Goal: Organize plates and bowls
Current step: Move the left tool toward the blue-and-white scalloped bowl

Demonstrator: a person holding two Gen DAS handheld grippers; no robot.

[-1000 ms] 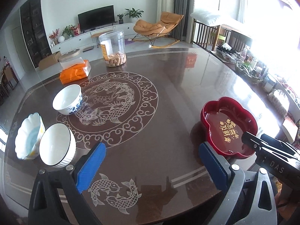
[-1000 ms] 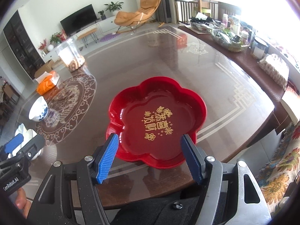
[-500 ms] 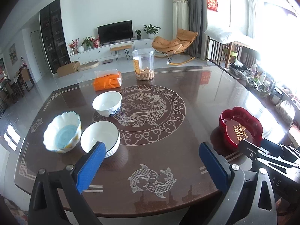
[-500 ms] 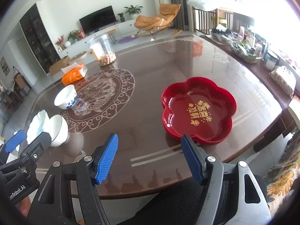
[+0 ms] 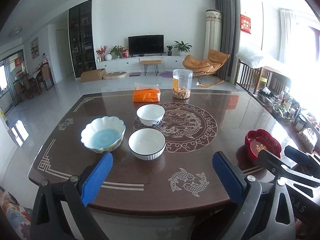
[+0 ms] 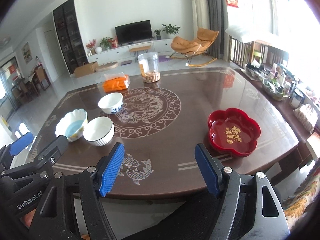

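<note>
Three bowls stand together on the dark table's (image 5: 236,116) left half: a scalloped bowl with a blue inside (image 5: 103,134) (image 6: 72,127), a white ribbed bowl with a dark rim (image 5: 147,144) (image 6: 98,131), and a white bowl with blue flowers (image 5: 150,114) (image 6: 110,102) behind them. A red flower-shaped plate (image 5: 262,146) (image 6: 234,133) lies near the right edge. My left gripper (image 5: 162,160) hangs open over the near edge, short of the ribbed bowl. My right gripper (image 6: 159,146) has its jaws opening with nothing between them, the red plate ahead to its right.
An orange tissue pack (image 5: 147,95) and a clear jar of snacks (image 5: 182,84) stand at the table's far side. A side counter with bottles and baskets (image 6: 280,84) runs along the right. A flowered cushion (image 6: 300,204) sits below the near right corner.
Both grippers have drawn back from the table and risen, so the whole tabletop now shows. The red plate, earlier right under the right gripper, now lies well ahead of it.
</note>
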